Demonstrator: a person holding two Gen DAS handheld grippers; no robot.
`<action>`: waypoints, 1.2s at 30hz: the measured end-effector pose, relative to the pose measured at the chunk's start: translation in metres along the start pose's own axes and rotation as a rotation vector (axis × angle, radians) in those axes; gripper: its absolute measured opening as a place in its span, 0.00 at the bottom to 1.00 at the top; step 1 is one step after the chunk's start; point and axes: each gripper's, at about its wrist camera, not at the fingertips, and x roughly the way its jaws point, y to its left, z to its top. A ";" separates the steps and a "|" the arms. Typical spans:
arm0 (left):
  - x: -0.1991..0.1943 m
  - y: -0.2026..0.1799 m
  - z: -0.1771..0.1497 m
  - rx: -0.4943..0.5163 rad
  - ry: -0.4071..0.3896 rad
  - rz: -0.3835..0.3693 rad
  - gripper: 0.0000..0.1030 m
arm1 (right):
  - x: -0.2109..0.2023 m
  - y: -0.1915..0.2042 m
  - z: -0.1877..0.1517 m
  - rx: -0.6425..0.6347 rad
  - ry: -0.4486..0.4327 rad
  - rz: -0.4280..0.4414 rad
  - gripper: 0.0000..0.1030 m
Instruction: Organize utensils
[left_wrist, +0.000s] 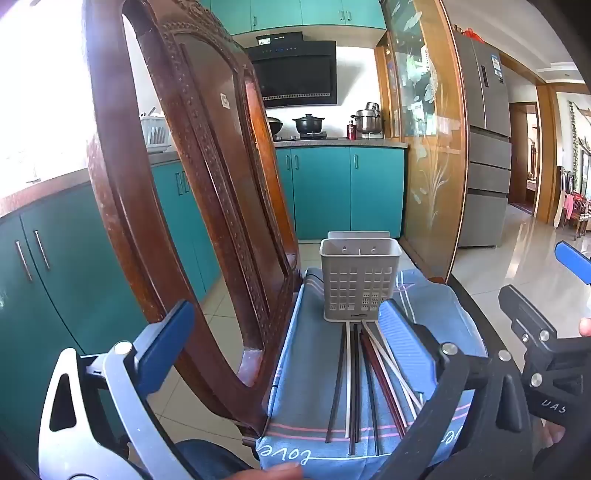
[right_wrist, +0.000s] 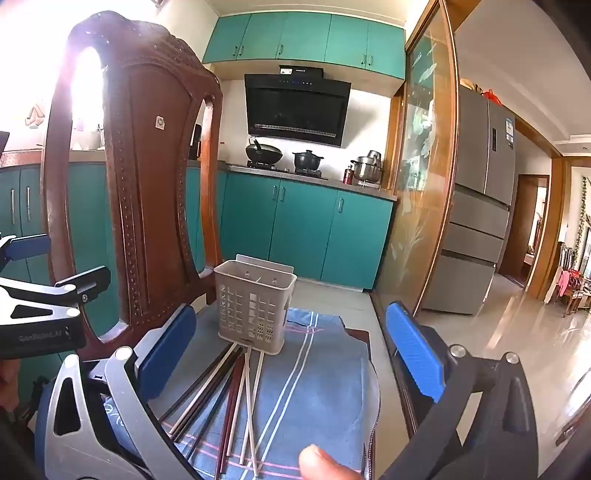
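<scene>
Chopsticks (right_wrist: 229, 398) are lying loose on the cloth (right_wrist: 314, 387) just in front of the basket (right_wrist: 255, 302), apparently empty. Both claws, left (left_wrist: 280, 347) and right (right_wrist: 291, 354), are hovering wide open, holding nothing. Sorting is only starting; next comes pinching one stick.

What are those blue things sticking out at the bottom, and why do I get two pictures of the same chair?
Those blue things are pads on two claws that a person holds, one in each hand. Each claw carries its own camera, so you see the chair seat twice: once from the left claw and once from the right claw. On the seat lies a blue cloth. On it stands an empty grey basket, with loose chopsticks in front. Both claws are wide open and hold nothing.
</scene>
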 end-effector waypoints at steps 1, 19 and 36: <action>0.000 0.000 0.000 0.006 0.002 0.001 0.96 | 0.000 0.000 0.000 -0.001 0.000 0.000 0.97; 0.004 0.003 -0.005 -0.004 0.007 -0.008 0.96 | -0.011 0.004 0.005 -0.015 -0.024 0.013 0.97; -0.007 -0.001 -0.001 -0.002 -0.040 -0.001 0.96 | -0.013 0.006 0.006 -0.016 -0.049 0.034 0.97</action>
